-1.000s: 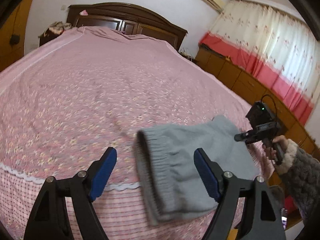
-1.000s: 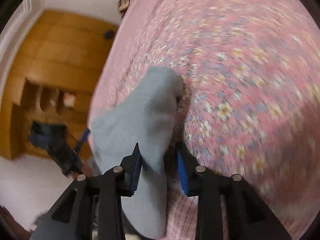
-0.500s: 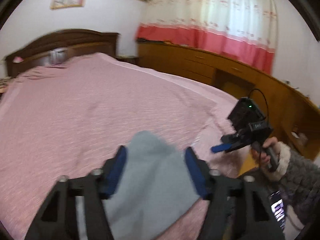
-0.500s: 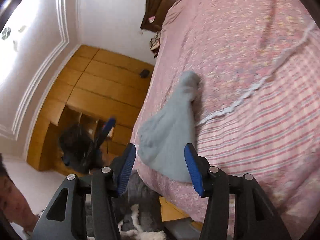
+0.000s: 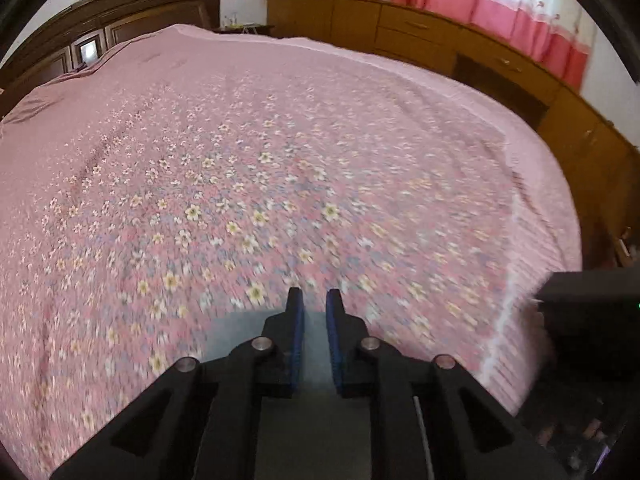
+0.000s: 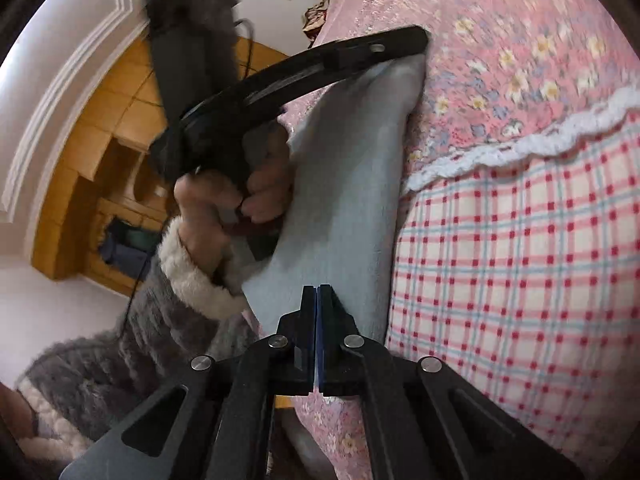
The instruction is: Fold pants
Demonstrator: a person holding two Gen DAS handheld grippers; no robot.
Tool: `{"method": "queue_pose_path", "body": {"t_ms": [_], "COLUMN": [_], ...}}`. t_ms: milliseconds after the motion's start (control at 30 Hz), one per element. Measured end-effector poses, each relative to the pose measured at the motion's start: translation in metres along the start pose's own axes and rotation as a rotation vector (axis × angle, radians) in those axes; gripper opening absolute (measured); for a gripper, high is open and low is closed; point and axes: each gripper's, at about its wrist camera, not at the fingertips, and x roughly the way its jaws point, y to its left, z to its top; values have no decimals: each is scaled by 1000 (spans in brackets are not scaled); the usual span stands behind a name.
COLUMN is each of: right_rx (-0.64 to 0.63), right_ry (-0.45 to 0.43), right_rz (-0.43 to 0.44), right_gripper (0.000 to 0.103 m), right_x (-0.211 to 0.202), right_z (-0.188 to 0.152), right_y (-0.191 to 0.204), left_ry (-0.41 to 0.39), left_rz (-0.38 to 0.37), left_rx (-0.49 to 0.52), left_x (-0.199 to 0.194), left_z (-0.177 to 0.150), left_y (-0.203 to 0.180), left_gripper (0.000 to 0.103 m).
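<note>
The grey pants (image 6: 352, 184) hang over the front edge of the pink flowered bed (image 6: 520, 60). In the left wrist view only a grey strip of them (image 5: 240, 332) shows under the fingers. My left gripper (image 5: 314, 300) is nearly shut, pinching the top of the pants; it also shows in the right wrist view (image 6: 416, 40), held in a hand. My right gripper (image 6: 317, 292) is shut on the lower edge of the pants, its blue pads pressed together.
The bed cover (image 5: 280, 160) has a white lace line and a checked side skirt (image 6: 520, 260). Wooden cabinets (image 5: 480, 52) run along the right wall under red curtains. A dark headboard (image 5: 120, 16) stands at the far end. Wooden shelving (image 6: 100, 160) is on the left.
Both grippers went from open to closed on the grey pants. The left gripper moved forward over the bed with the top edge; the right gripper came to the lower edge at the bedside.
</note>
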Motion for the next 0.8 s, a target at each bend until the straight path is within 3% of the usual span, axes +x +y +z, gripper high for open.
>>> {"method": "queue_pose_path", "body": {"t_ms": [100, 167, 267, 333, 467, 500, 533, 600, 667, 800], "right_rx": [-1, 7, -8, -16, -14, -23, -28, -30, -28, -15], "right_ry": [12, 14, 13, 7, 1, 2, 2, 0, 0, 1], "right_rz": [22, 59, 64, 58, 60, 57, 54, 57, 63, 72], "right_gripper": [0, 0, 0, 0, 0, 0, 0, 0, 0, 0], "right_x": [6, 11, 9, 9, 6, 6, 5, 7, 9, 9], "right_z": [1, 4, 4, 0, -11, -13, -12, -12, -12, -9], "right_y": [-4, -4, -6, -5, -4, -2, -4, -1, 1, -8], "left_ry": [-23, -39, 74, 146, 81, 71, 56, 6, -59, -78], "left_rz": [-35, -134, -246, -175, -359, -375, -367, -263, -95, 27], "left_rx": [-41, -62, -44, -21, -254, -268, -261, -224, -185, -150], "left_x": [-23, -49, -42, -14, 3, 1, -2, -9, -14, 4], "left_z": [3, -7, -27, -41, -48, -50, -49, -41, -25, -8], "left_y": [1, -4, -17, -19, 23, 27, 30, 32, 29, 19], "left_gripper": [15, 16, 16, 15, 7, 6, 3, 3, 3, 3]}}
